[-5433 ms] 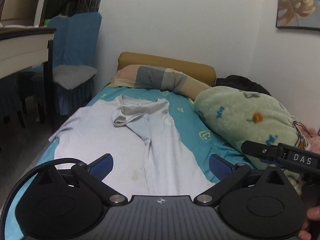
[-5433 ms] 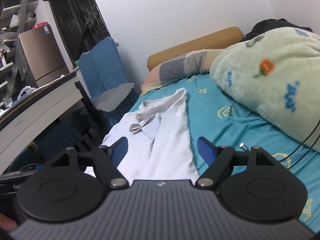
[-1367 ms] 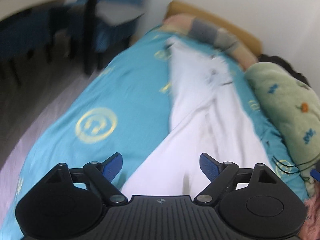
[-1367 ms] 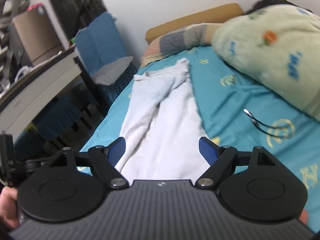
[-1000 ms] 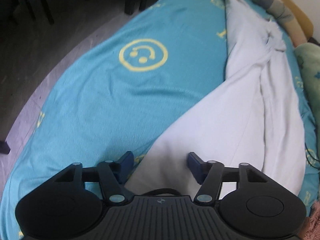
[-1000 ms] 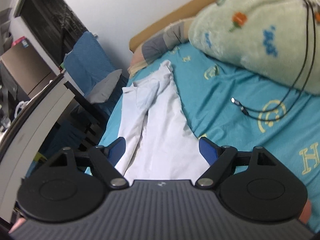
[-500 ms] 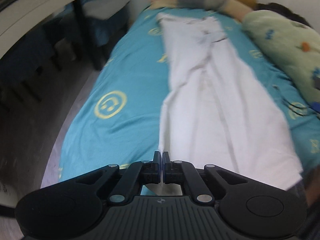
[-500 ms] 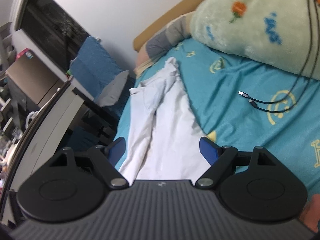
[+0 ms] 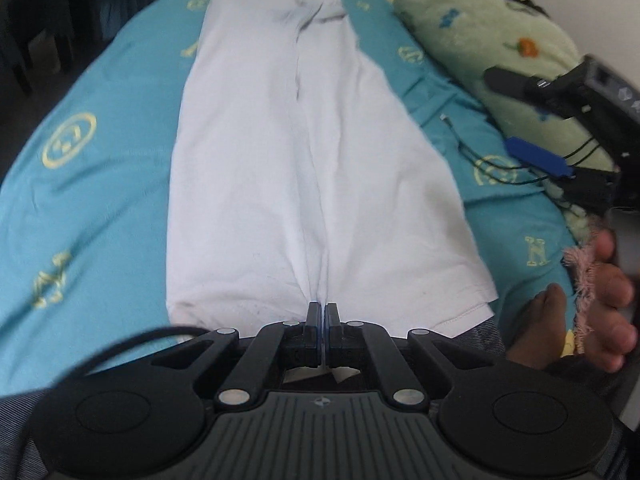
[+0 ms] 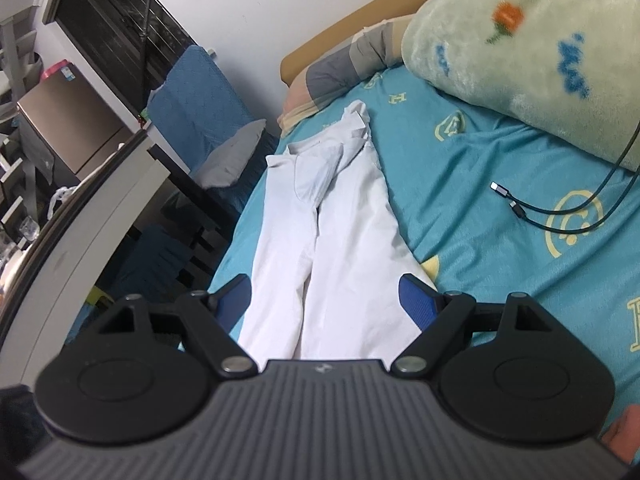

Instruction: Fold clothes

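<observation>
My left gripper [image 9: 322, 312] pinches the white shirt [image 9: 296, 152] at its near hem, I think; my right gripper [image 10: 324, 300] hangs spread just above that shirt.

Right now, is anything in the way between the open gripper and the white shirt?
No. The right gripper hangs open just over the white shirt's near end, nothing between them. The charging cables lie off to the side on the blue sheet.
</observation>
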The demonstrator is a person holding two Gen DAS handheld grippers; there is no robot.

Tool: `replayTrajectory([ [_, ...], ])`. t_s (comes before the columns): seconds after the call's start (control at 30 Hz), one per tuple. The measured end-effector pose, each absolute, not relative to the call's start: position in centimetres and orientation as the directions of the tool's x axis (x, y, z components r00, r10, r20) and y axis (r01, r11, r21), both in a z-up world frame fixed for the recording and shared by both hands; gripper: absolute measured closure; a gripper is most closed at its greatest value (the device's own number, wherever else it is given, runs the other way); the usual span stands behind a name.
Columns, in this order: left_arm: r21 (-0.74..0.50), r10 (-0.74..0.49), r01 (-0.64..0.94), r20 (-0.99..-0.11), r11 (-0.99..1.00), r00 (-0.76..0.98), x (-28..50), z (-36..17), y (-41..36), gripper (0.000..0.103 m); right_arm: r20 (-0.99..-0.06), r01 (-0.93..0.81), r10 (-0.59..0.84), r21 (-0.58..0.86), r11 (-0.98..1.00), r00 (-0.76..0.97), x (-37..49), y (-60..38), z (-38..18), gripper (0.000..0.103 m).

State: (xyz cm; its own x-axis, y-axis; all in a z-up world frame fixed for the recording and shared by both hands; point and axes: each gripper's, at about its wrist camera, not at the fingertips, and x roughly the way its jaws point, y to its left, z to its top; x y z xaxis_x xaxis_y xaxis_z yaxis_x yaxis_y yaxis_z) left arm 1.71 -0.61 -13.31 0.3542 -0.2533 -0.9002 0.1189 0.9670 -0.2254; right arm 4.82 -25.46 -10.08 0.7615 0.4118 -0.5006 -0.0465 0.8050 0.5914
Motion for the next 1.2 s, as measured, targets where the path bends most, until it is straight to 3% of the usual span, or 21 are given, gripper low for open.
replayTrajectory([
  [0.1, -0.242, -0.274, 0.136, -0.902, 0.961, 0.335, 1.5, -13.7, -0.1, 0.100, -0.514, -0.033, 0.414, 0.598, 0.801, 0.751, 4.9, -25.7, -10.5, 0.020],
  [0.17, -0.276, -0.309, 0.142, -0.888, 0.951, 0.340, 1.2, -13.0, 0.7, 0.089, -0.520, -0.025, 0.418, 0.605, 0.796, 0.745, 4.9, -25.8, -10.7, 0.020],
  [0.27, -0.321, -0.338, 0.108, -0.862, 0.941, 0.379, 1.0, -11.6, 2.6, 0.083, -0.522, -0.013, 0.423, 0.618, 0.786, 0.740, 5.0, -26.0, -10.9, 0.020],
  [0.37, -0.358, -0.330, 0.018, -0.840, 0.934, 0.432, 1.5, -10.8, 5.0, 0.069, -0.534, 0.003, 0.425, 0.626, 0.780, 0.731, 5.1, -26.2, -11.4, 0.020],
  [0.57, -0.362, -0.253, -0.172, -0.855, 0.916, 0.453, 4.7, -12.8, 8.4, 0.057, -0.585, 0.093, 0.417, 0.648, 0.756, 0.695, 5.7, -27.0, -13.5, 0.021],
  [0.7, -0.414, -0.305, -0.246, -0.872, 0.876, 0.383, 6.0, -15.5, 9.2, 0.058, -0.654, 0.169, 0.381, 0.617, 0.769, 0.654, 6.0, -27.6, -15.3, 0.026],
  [0.8, -0.450, -0.355, -0.283, -0.875, 0.847, 0.330, 6.4, -17.1, 9.4, 0.065, -0.703, 0.216, 0.362, 0.589, 0.779, 0.612, 6.3, -27.8, -16.5, 0.027],
  [0.87, -0.458, -0.383, -0.293, -0.880, 0.839, 0.280, 6.0, -17.5, 9.2, 0.084, -0.729, 0.238, 0.361, 0.577, 0.781, 0.582, 6.5, -27.7, -17.3, 0.028],
  [0.9, -0.462, -0.398, -0.301, -0.882, 0.834, 0.252, 5.7, -17.7, 9.2, 0.087, -0.740, 0.248, 0.361, 0.571, 0.782, 0.568, 6.6, -27.7, -17.6, 0.030],
  [0.93, -0.461, -0.407, -0.301, -0.885, 0.835, 0.226, 5.4, -17.8, 9.0, 0.093, -0.751, 0.260, 0.358, 0.565, 0.783, 0.555, 6.7, -27.7, -17.9, 0.038],
  [1.07, -0.455, -0.427, -0.255, -0.890, 0.853, 0.158, 3.9, -17.4, 8.2, 0.097, -0.774, 0.307, 0.366, 0.566, 0.765, 0.516, 6.5, -27.9, -18.8, 0.047],
  [1.2, -0.476, -0.454, -0.222, -0.879, 0.851, 0.143, 2.4, -16.2, 8.1, 0.097, -0.763, 0.296, 0.426, 0.603, 0.741, 0.486, 5.8, -27.6, -18.8, 0.047],
])
